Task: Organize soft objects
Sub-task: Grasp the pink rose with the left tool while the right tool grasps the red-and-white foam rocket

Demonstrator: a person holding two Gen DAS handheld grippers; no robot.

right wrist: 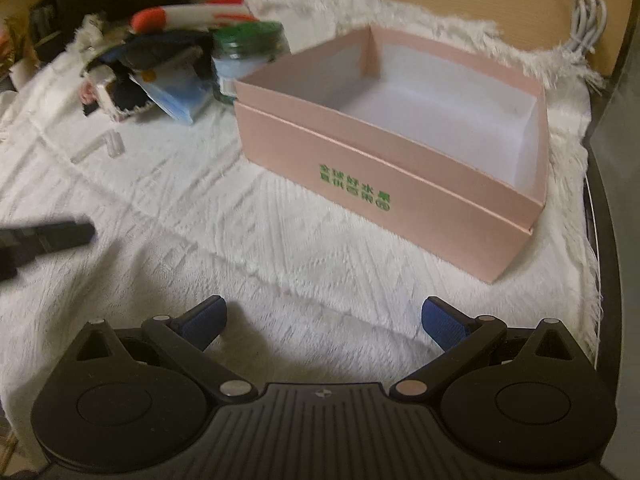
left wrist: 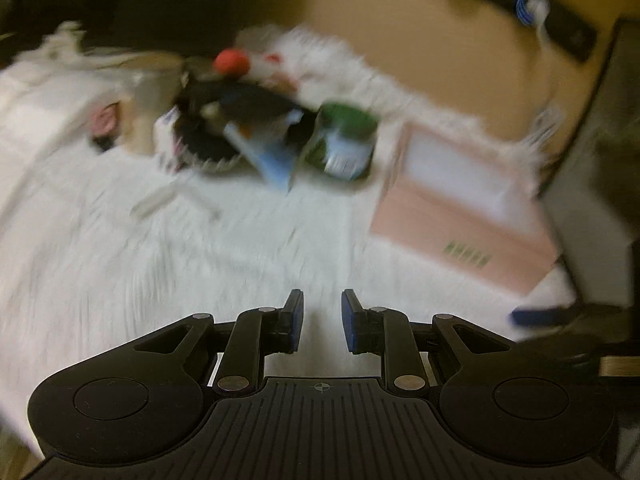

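Where the white fringed cloth point(right wrist: 168, 184) covers the surface, a jumbled pile of small items point(right wrist: 152, 76) lies far left beside a green-lidded jar point(right wrist: 248, 52). Only the right wrist view shows sharply that the pink box point(right wrist: 400, 168) stands open. The right tool point(right wrist: 324, 320) gapes wide, empty. The left tool point(left wrist: 322, 320) is narrowly parted, holding nothing.
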